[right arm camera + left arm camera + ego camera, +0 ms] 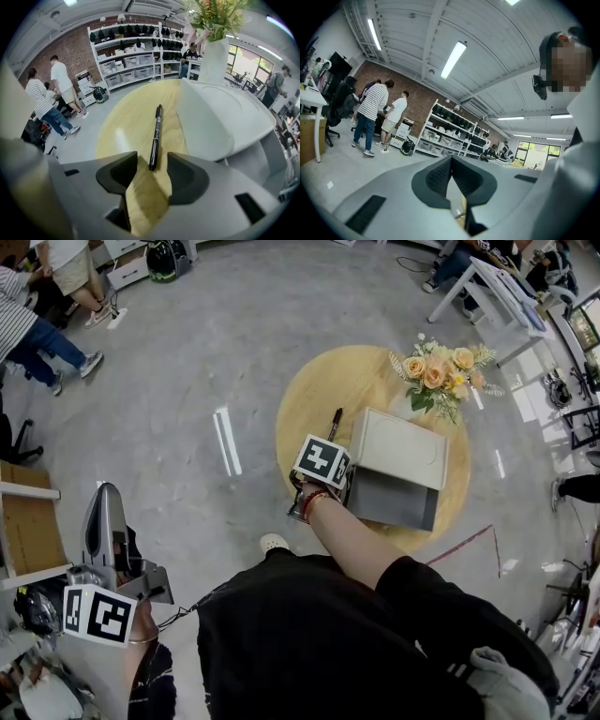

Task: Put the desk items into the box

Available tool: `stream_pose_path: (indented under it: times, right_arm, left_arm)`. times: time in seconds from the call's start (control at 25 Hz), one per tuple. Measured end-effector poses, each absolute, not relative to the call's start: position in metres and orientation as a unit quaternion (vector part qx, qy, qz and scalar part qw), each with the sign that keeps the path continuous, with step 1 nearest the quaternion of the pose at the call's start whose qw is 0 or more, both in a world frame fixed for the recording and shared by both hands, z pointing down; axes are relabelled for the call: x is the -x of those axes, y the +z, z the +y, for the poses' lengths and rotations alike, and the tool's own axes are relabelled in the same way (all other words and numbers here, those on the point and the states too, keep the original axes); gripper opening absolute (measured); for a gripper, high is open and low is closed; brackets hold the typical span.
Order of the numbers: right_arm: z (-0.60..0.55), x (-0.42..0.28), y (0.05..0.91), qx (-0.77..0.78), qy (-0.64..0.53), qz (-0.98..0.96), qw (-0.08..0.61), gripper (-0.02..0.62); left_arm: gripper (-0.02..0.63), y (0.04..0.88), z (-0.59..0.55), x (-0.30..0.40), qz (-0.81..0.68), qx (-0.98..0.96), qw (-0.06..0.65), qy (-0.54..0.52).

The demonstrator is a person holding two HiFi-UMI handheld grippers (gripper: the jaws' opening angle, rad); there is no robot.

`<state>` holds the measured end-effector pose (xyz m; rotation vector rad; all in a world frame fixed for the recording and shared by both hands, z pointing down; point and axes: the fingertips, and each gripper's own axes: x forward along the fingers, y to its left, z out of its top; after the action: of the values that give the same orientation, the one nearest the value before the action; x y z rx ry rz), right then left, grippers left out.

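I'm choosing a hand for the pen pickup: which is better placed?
Right. The right tongs stand open just above the pen on the round table, beside the box. The left tongs are shut, held off over the floor.

A pen (154, 136) lay on the round tabletop (309, 399), just left of the box (398, 448). The flowers (441, 371) stood behind the box. The right hand-held gripper (152, 172) was over the pen's near end.

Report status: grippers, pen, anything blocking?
Right gripper open, straddling near end of pen, not gripping. Left gripper shut, empty, off the table. Pen flat beside box. Nothing blocking.
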<state>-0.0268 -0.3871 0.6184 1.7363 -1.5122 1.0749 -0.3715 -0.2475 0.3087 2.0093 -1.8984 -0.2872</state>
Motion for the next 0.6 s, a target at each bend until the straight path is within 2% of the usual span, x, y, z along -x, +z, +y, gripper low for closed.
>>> stream_pose_path:
  times: [0.6]
  right_arm:
    - [-0.3879, 0.0333, 0.6184, -0.658, 0.406, -0.561, 0.295, 0.124]
  left_arm:
    - [0.011, 0.3101, -0.2385, 0.3795, -0.68, -0.703, 0.182, -0.105]
